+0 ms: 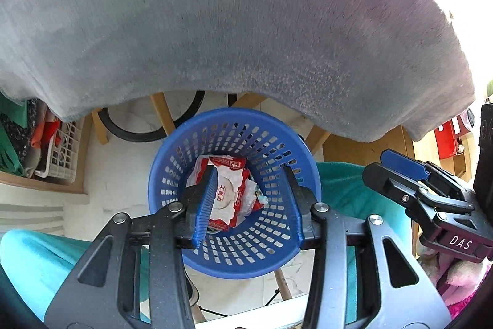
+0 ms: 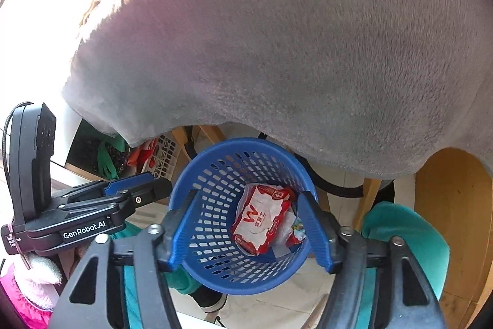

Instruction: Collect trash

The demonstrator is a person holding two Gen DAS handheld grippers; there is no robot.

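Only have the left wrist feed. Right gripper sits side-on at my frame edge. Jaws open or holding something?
Observer: Right gripper is open, nothing between its pads; the blue basket shows through the gap.
Operator: My finger covers part of the wrapper. All of it inside?
Observer: Yes, the whole red-and-white wrapper lies on the basket floor, unobstructed here.
Operator: Anything below the basket?
Observer: What looks like a dark shoe on the floor, just past the basket's near side.
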